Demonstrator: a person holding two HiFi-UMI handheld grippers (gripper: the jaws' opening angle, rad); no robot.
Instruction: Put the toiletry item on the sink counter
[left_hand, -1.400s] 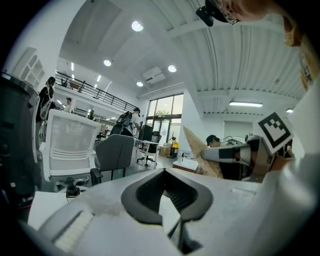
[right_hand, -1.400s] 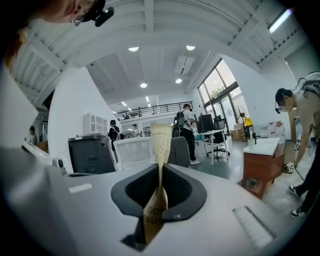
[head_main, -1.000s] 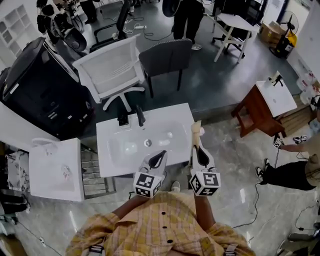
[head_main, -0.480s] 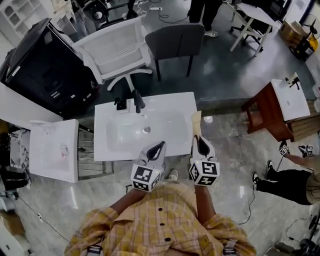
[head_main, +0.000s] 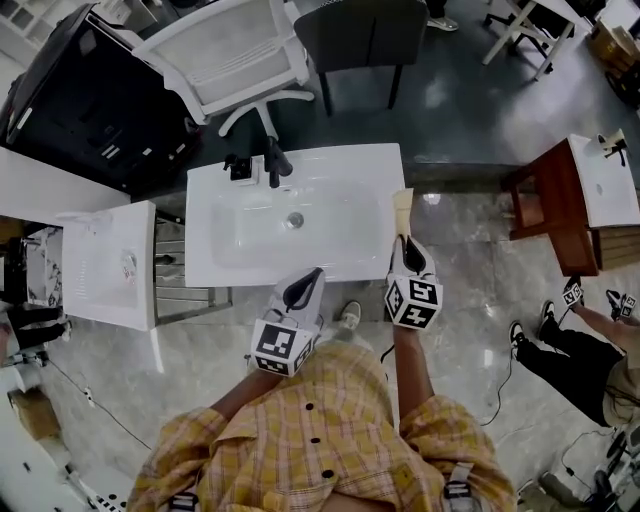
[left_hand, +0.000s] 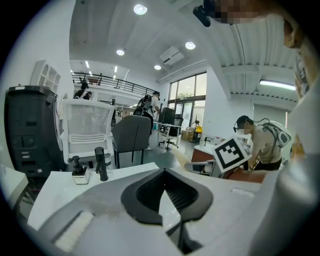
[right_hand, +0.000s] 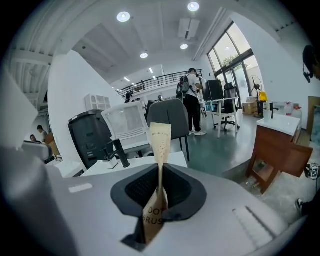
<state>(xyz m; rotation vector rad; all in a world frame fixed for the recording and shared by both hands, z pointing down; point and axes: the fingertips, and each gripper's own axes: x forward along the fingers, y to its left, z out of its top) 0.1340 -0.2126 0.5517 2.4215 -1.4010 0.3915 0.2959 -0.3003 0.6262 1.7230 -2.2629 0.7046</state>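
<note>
Toothbrush packet (right_hand: 160, 137) in tan paper stands clamped between the jaws of our right claw (right_hand: 161, 169), its tip at the right edge of the white sink counter (head_main: 215, 265). Our left claw (head_main: 310, 275) hovers just beside, jaws together, empty.

The person wears a shirt (head_main: 320, 440) in yellow and orange plaid, closed with small dark buttons (head_main: 309, 407) down the front. Pale strap buckles (head_main: 455, 495) sit on it at 5 and 7 o'clock in the head view. A pale shoe (head_main: 348, 316) shows at the shirt's 12 o'clock. The left tool (head_main: 318, 272) and the right tool (head_main: 404, 240) have light grey shells. Black ribbed pads (left_hand: 150, 192) line a spade-shaped opening in each, and each carries a cube (head_main: 413, 301) of black-and-white square markers.
</note>
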